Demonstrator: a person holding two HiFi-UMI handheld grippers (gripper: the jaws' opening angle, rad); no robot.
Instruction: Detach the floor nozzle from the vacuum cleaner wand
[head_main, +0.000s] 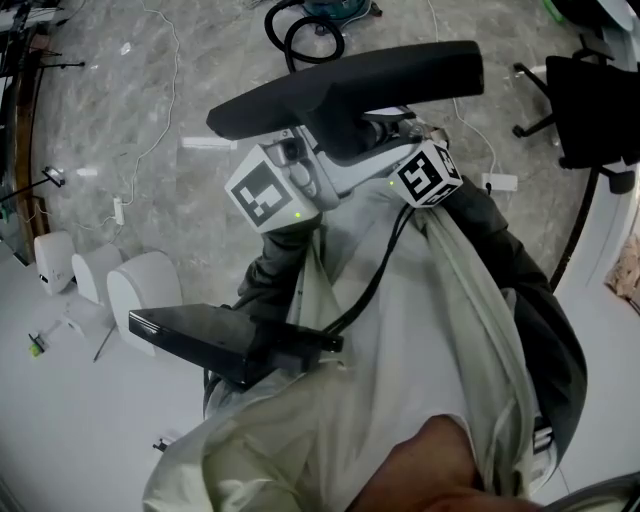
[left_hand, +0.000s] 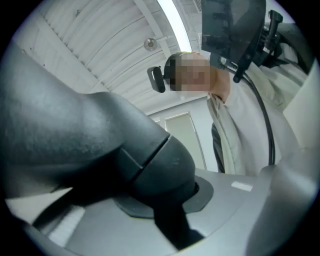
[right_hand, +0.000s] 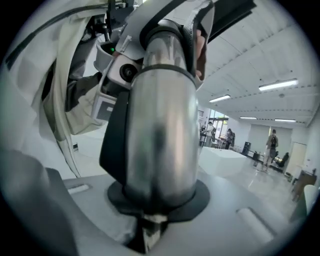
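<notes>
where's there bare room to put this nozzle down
Barest: the white surface at lower left, below the white domed shapes and left of the black slab. Crowded: grey floor by the hose and office chair, strewn with cables.

The floor nozzle (head_main: 345, 85) lies crosswise before the person, above the floor (head_main: 120, 120). Just behind it, nearer the person, the left gripper (head_main: 300, 165) and the right gripper (head_main: 392, 130) sit side by side, close together. The nozzle's neck (left_hand: 100, 145) sits between the left gripper's jaws. The wand (right_hand: 162, 135) sits between the right gripper's jaws, with the left gripper just beyond it. A box (head_main: 200, 340) sits before the person's chest, below the left gripper. On the floor, a hose coil (head_main: 290, 48) lies beyond the nozzle and three housings (head_main: 100, 280) stand to the left. A chair (head_main: 590, 110) stands far right, with a power strip (head_main: 497, 183) between it and the right gripper.
</notes>
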